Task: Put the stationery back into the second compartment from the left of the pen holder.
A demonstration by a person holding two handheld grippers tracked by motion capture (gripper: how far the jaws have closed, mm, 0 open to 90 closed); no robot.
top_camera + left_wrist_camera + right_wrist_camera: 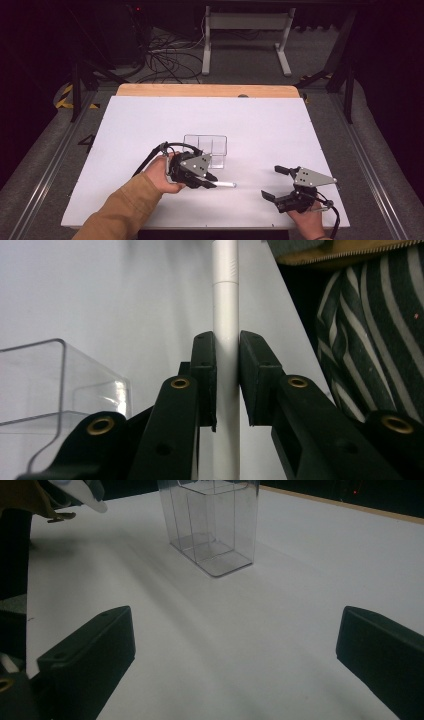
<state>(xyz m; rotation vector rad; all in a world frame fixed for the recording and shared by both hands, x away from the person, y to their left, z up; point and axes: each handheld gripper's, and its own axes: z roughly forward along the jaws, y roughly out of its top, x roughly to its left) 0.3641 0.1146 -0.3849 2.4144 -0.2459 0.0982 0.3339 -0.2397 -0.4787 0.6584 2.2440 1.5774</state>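
Note:
My left gripper (210,181) is shut on a white pen (226,185), whose tip sticks out to the right, just above the white table (150,120). In the left gripper view both pads clamp the pen (226,315) mid-barrel. A clear plastic box (206,149) with two compartments stands just behind that gripper, and it shows at the left in the left gripper view as the box (35,385). My right gripper (274,183) rests near the front right, jaws wide open with nothing between them. In the right gripper view the box (212,520) stands ahead and the pen's tip (92,501) shows at the top left.
A wooden strip (207,90) runs along the table's far edge. Beyond it stand a white frame (245,30) and loose cables (165,55) on the floor. The person's striped clothing (370,340) is at the right of the left gripper view.

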